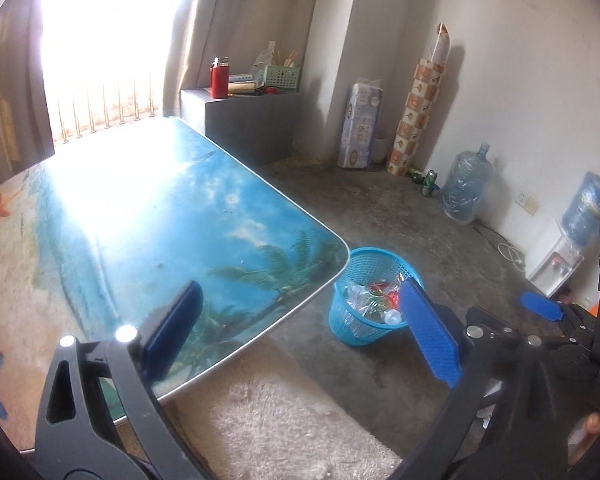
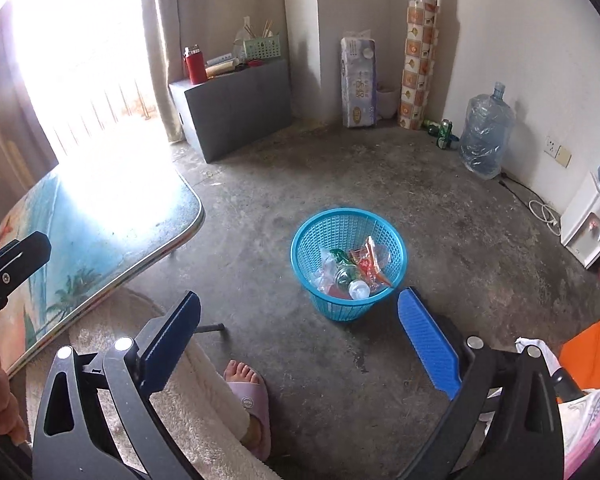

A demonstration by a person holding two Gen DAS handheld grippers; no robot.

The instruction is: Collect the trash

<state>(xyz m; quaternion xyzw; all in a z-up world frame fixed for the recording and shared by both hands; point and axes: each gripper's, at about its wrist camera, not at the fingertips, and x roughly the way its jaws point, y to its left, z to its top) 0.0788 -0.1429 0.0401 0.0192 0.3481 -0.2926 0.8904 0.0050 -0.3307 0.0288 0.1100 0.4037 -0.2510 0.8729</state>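
two grippers, both with jaws spread wide and nothing between the blue pads. left gripper (image 1: 300,336) hangs over the near right corner of the table (image 1: 148,216), one pad over the table top, the other out past the table edge over the floor. right gripper (image 2: 300,344) is off the table, over the concrete floor (image 2: 440,220), pointing down toward the basket (image 2: 306,236).

blue mesh basket stands on the floor just beside the table's right corner, upright. trash (image 2: 352,268) sits inside it: a clear plastic bottle with white cap, crinkled clear wrap, red and green wrappers. in the left wrist view the same basket (image 1: 360,268) shows past the table edge, part hidden by the right pad.

table top has a beach print with palm trees, strong glare at the far edge near the window. pale shaggy rug (image 1: 284,432) lies on the floor under the table's near edge. a foot in a pink slipper (image 2: 252,400) rests at the rug edge.

far wall: grey box (image 2: 236,108) with a red flask (image 2: 195,65) on top, water jug (image 2: 486,132), green cans (image 2: 444,132) on the floor.
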